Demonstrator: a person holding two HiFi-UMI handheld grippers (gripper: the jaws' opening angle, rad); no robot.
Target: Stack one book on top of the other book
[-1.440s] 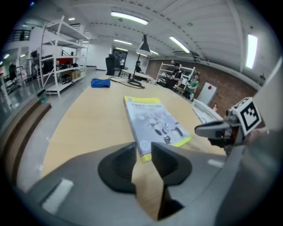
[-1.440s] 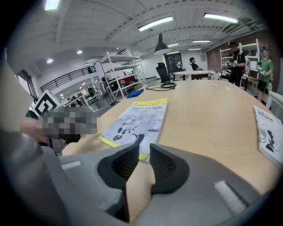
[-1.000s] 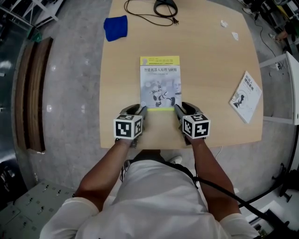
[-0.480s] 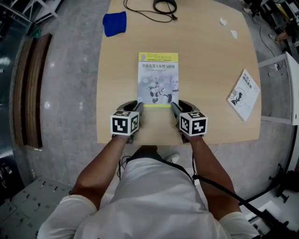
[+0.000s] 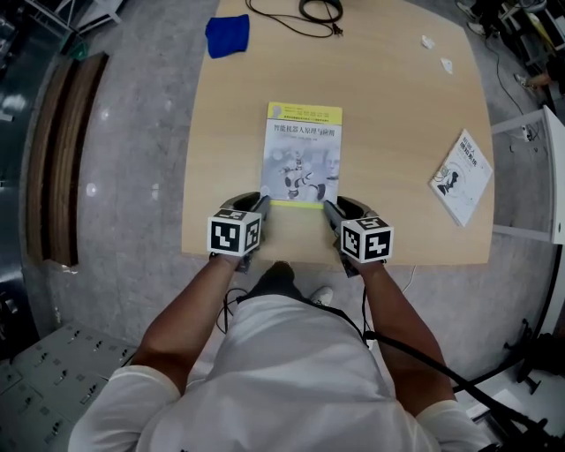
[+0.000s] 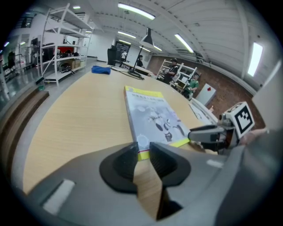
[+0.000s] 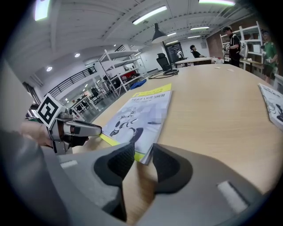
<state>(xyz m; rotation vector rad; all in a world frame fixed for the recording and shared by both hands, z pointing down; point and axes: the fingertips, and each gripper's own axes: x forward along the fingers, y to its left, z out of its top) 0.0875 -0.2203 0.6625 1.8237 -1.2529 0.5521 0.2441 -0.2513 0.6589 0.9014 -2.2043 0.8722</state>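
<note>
A grey book with yellow strips point(image 5: 302, 154) lies flat in the middle of the wooden table point(image 5: 397, 115). My left gripper point(image 5: 262, 201) has just been closing and is now shut on the book's near-left corner point(image 6: 142, 152). My right gripper point(image 5: 328, 205) is shut on the near-right corner, whose yellow edge point(image 7: 140, 155) sits between the pads. The same book point(image 7: 139, 110) stretches away from both grippers. A second, white book point(image 5: 463, 177) lies at an angle by the table's right edge, apart from both grippers; in the right gripper view the white book point(image 7: 273, 103) is at far right.
A blue cloth point(image 5: 228, 35) and a black cable point(image 5: 305, 13) lie at the table's far end, with small white scraps point(image 5: 427, 41) at the far right. The near table edge point(image 5: 291, 258) is close behind the grippers. Shelving point(image 6: 57, 48) and people stand in the background.
The left jaws have narrowed onto the book's corner. Both grippers and the book have slid toward the table's near edge.
</note>
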